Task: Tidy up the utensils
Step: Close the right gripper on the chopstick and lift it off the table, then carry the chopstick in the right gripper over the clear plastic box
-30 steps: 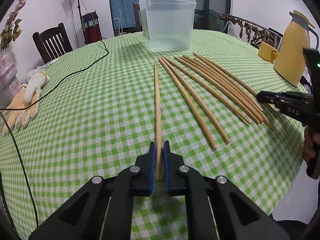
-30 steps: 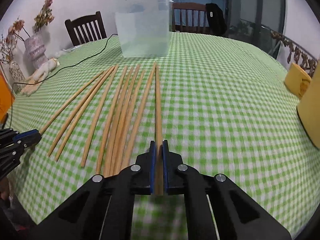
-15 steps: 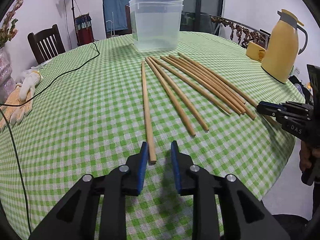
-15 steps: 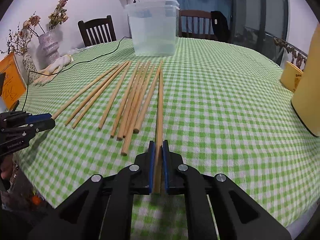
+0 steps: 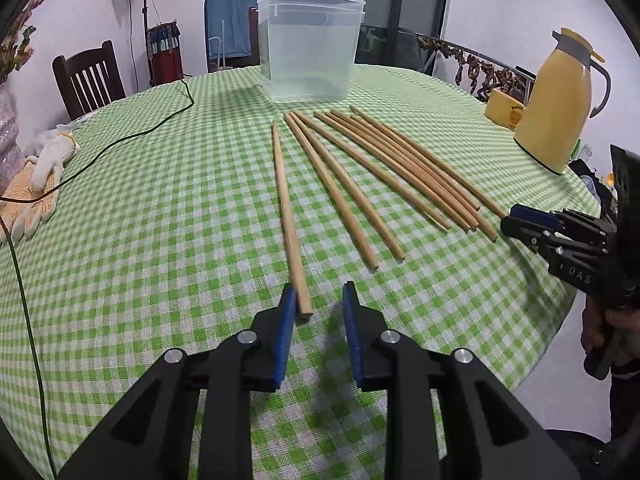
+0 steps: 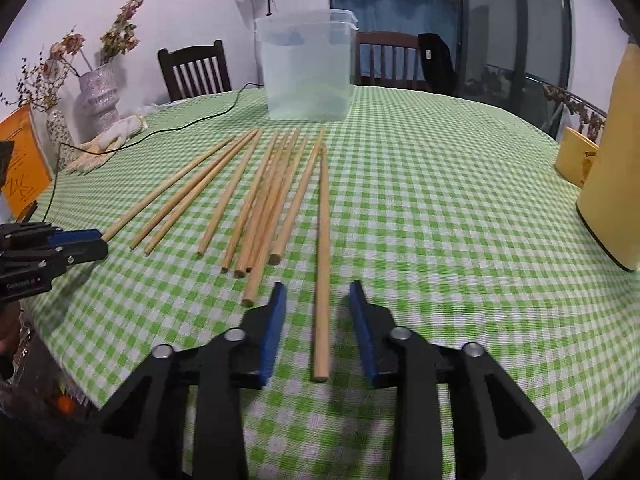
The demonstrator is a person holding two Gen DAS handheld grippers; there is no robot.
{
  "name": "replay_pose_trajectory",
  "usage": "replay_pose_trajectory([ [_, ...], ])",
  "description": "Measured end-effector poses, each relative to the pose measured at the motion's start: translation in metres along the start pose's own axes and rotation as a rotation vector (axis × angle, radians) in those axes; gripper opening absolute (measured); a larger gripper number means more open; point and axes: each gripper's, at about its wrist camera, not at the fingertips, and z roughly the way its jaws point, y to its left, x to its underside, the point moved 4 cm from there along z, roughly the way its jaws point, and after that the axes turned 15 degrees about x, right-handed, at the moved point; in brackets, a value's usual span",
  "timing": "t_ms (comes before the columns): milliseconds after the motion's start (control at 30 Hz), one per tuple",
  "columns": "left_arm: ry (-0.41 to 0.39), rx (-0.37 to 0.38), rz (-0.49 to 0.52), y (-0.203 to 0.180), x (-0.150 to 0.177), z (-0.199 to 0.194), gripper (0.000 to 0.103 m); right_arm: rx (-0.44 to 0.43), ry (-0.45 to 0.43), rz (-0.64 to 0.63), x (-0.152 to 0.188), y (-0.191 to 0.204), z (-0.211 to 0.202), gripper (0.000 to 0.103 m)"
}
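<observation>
So here's the setup: a fan of wooden chopsticks (image 5: 384, 164) lying flat on the green checked surface (image 5: 160, 220), all with their long axis running away from the grippers toward the clear plastic tub (image 5: 310, 46) at the far side. Near ends point back at the person, far ends nearly converge in front of the tub.

The left gripper (image 5: 318, 300) sits right over the near tip of the leftmost chopstick (image 5: 286, 204). Its jaws are parted and easing closed a bit, and the stick's end lies just beside the left pad, not pinched. It's lying loose on the cloth.

The right gripper (image 6: 318, 300) is over the rightmost chopstick (image 6: 322, 248), which runs straight down the middle of the gap. Those jaws are opening, with clear daylight on both sides of the stick, so nothing's held there either.

My read: each hand is nearest its own outer stick, and both line up lengthwise with the gripper, so any re-grab is a straight pinch across the shaft.
</observation>
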Motion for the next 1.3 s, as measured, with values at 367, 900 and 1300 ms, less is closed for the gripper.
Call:
replay_pose_trajectory([
  [367,-0.013,-0.023,-0.022,0.001,-0.004,-0.01,0.004,0.007,0.0,-0.03,0.017,-0.002,-0.019,0.007],
  [900,-0.218,-0.048,0.083,-0.008,-0.091,-0.105,0.004,0.005,-0.258,-0.047,-0.084,-0.02,-0.082,0.007],
  [1300,-0.222,0.015,0.119,0.009,-0.218,-0.108,0.004,-0.071,-0.217,-0.06,-0.195,-0.033,-0.053,0.007],
])
